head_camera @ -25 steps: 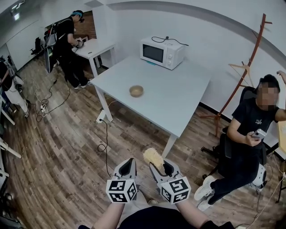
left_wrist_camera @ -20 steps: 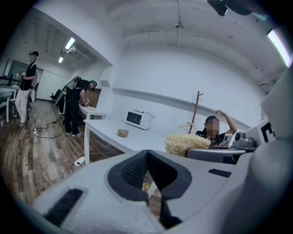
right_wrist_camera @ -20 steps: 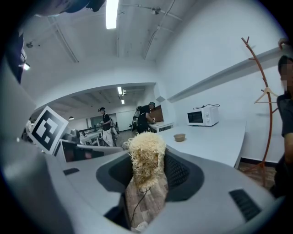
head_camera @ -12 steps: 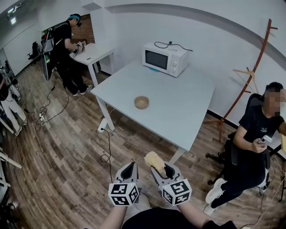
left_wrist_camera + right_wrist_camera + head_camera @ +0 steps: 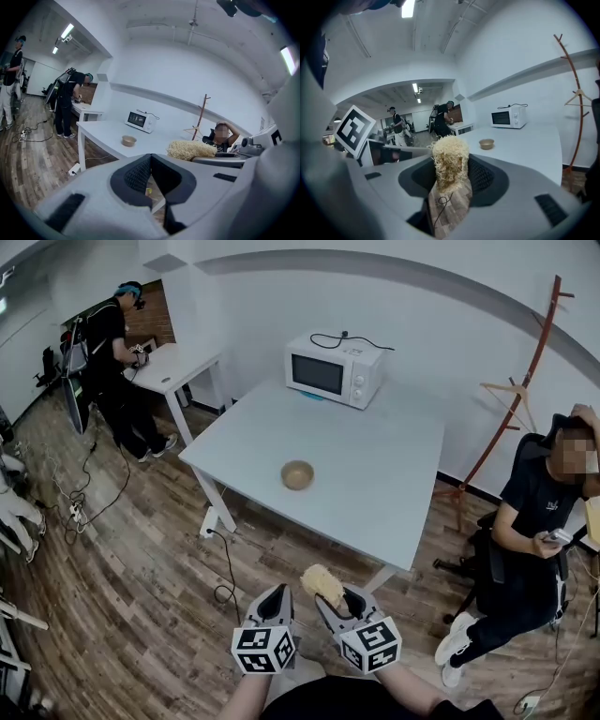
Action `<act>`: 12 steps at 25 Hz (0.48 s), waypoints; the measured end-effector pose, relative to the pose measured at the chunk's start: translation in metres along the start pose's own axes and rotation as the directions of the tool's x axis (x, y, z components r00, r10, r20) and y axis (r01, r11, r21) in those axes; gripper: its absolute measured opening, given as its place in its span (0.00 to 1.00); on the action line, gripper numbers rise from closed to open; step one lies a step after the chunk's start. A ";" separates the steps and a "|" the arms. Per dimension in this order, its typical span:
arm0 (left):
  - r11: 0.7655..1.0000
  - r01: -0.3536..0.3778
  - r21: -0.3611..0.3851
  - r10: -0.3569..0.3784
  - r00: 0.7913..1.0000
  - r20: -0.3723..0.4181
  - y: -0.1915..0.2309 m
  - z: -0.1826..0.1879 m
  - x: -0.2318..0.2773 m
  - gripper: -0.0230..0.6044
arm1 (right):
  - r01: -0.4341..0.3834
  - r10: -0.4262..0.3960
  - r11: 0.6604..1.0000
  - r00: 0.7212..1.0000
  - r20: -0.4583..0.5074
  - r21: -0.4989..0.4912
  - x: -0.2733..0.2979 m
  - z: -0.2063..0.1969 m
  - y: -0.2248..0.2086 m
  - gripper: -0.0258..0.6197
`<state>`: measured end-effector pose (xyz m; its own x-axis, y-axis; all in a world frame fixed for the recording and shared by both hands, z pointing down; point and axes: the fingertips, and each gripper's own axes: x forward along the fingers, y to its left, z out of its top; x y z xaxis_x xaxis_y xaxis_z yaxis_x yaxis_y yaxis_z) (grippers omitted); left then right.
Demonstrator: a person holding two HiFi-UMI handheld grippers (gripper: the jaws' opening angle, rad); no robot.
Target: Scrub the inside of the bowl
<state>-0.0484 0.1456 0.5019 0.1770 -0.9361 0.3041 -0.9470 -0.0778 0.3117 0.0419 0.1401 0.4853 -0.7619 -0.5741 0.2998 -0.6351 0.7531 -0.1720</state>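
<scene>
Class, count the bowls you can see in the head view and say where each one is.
1. The bowl sits near the middle of the white table, on the near side of the microwave. The far desk is too small to check.

Bright overhead light, fisheye-warped edges.

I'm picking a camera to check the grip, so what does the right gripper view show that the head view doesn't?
Right gripper view only: ceiling lights, and close up, the right tongs clamped on the fibrous scrubber. Head view only: the wearer's forearms and the table's legs. Both: bowl, microwave, white table, coat rack.
</scene>
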 end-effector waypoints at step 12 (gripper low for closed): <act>0.996 0.079 0.029 -0.078 0.996 -0.038 0.063 0.028 0.034 0.07 | 0.075 -0.075 0.997 0.997 0.005 0.029 0.072 0.017 0.009 0.32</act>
<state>-0.1097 0.0990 0.5067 0.2606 -0.9135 0.3125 -0.9374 -0.1620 0.3082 -0.0208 0.0999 0.4897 -0.7125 -0.6306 0.3077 -0.6940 0.6981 -0.1762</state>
